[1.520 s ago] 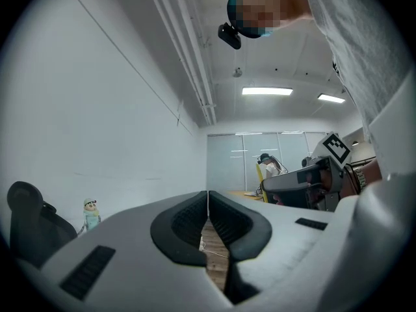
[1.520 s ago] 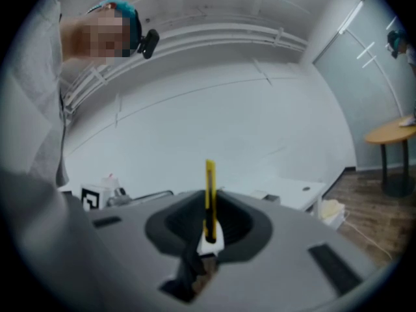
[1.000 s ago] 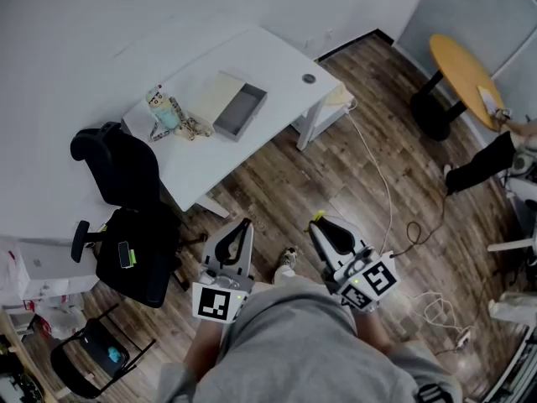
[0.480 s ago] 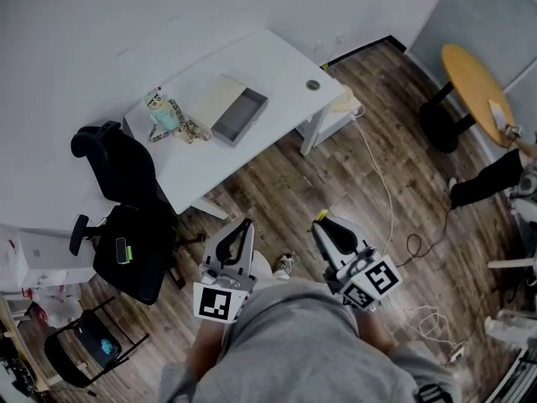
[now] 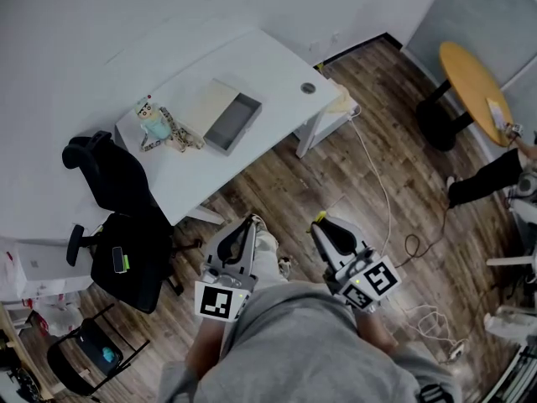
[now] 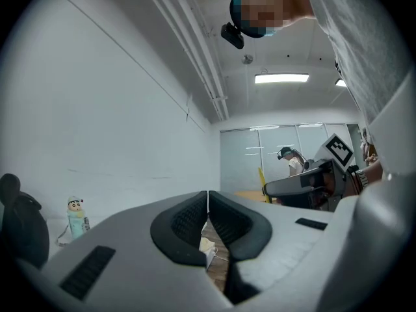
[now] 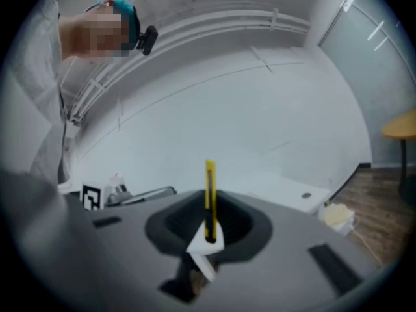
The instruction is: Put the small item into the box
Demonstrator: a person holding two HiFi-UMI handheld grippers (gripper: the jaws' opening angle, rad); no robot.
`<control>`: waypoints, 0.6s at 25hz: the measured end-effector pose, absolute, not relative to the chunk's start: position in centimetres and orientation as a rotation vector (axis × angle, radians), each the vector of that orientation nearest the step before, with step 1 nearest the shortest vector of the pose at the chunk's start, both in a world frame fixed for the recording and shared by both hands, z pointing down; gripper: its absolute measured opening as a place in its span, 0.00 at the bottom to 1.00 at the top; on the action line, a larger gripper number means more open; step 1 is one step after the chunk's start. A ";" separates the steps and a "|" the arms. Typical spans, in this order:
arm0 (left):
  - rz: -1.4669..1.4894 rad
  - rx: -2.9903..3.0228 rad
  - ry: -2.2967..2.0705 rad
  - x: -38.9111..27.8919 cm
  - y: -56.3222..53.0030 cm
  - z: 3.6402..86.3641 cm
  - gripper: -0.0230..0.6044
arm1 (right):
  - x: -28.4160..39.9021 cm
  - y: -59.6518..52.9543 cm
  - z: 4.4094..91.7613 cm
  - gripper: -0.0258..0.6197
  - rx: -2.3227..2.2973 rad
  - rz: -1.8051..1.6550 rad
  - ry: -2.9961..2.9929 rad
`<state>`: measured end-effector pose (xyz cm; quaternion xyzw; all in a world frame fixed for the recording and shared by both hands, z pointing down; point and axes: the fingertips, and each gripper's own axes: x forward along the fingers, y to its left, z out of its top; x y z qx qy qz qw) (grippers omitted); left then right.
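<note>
Black office chair (image 5: 105, 170) is parked at approx. 10 o'clock of the grippers, beside the white rectangular desk (image 5: 268, 65). On the desk's left end a small cartoon figurine w/ teal body (image 5: 153, 121) is stood. Just right of it, at approx. 11 o'clock from the left gripper (image 5: 244, 225), the open grey rectangular box (image 5: 235, 122) is laid, w/ a pale flat sheet (image 5: 208, 103) against its far side. The left gripper is held over the wood-plank floor (image 5: 285, 183), jaws pressed together w/ nothing betw. them. The right gripper (image 5: 324, 223) is clamped on a thin yellow stick-like small item (image 7: 209, 194), which is held upright w/ a white wedge-shaped piece (image 7: 207, 238) at its base, well apart from the box. A round orange table (image 5: 471, 78) is seen at 2 o'clock.
</note>
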<state>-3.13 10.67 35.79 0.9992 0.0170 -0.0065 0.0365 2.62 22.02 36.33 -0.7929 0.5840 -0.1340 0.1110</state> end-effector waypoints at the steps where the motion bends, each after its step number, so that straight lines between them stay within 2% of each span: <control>1: -0.021 3.063 0.058 -2.5 10.6 35.9 0.10 | 3.0 21.9 36.5 0.15 -2.334 -0.401 1.714; 15: 0.027 3.010 0.134 7.2 7.5 37.7 0.10 | 10.9 16.5 37.5 0.15 -2.361 -0.456 1.775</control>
